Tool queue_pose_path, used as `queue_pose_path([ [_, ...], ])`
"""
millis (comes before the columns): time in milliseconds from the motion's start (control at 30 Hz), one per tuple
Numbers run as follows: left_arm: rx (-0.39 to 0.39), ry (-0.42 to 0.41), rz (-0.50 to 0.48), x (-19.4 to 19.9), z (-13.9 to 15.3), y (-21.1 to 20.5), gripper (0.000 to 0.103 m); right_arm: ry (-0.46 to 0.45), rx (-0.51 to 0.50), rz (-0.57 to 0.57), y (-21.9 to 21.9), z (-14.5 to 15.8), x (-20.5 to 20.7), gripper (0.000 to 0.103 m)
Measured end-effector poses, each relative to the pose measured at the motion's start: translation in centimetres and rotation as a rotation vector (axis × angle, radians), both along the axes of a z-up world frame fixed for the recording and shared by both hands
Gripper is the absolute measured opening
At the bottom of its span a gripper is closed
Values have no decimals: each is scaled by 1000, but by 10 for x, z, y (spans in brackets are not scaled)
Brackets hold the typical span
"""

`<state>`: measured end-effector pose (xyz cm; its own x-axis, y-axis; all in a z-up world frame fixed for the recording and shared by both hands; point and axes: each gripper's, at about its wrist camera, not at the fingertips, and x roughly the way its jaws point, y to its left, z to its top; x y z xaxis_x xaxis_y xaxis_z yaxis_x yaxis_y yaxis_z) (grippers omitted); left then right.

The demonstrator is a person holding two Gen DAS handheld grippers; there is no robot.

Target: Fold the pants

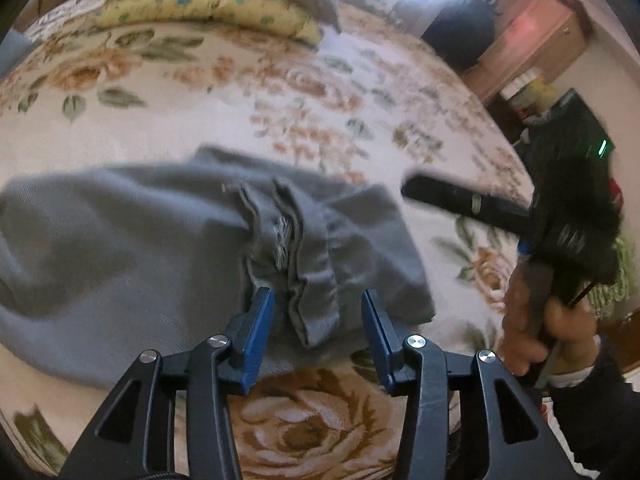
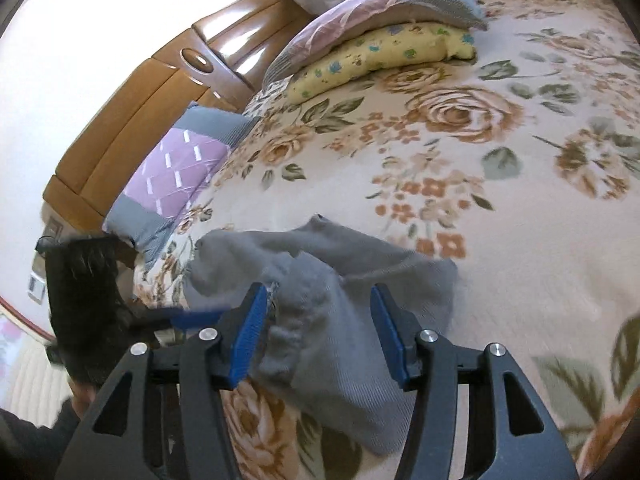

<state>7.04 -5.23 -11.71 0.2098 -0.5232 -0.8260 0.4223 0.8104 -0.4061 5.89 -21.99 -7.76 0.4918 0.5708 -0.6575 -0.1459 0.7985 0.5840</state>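
The grey pants lie folded in a bundle on the flowered bedspread. Their gathered waistband ridge runs down between the blue pads of my left gripper, which stands open; the pads do not press on the cloth. In the right wrist view the same grey pants lie under my right gripper, also open, with the cloth between the spread pads and free of them. The right gripper shows as a black bar at the right of the left wrist view, held by a hand.
Yellow and pink-grey pillows are stacked at the head of the bed, a purple and grey pillow lies beside a wooden headboard. The other gripper's black body sits at the left. A wooden cabinet stands past the bed.
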Motion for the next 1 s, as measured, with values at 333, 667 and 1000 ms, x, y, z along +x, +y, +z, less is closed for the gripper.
queue_pose_path([
  [333, -10, 68, 91, 6, -29, -3, 46, 64, -123, 169, 59, -29, 45, 55],
  [667, -151, 72, 164, 6, -25, 12, 8, 47, -61, 155, 52, -28, 38, 23],
  [1000, -83, 81, 228, 3, -37, 37, 8, 76, -62, 180, 89, -52, 53, 32],
])
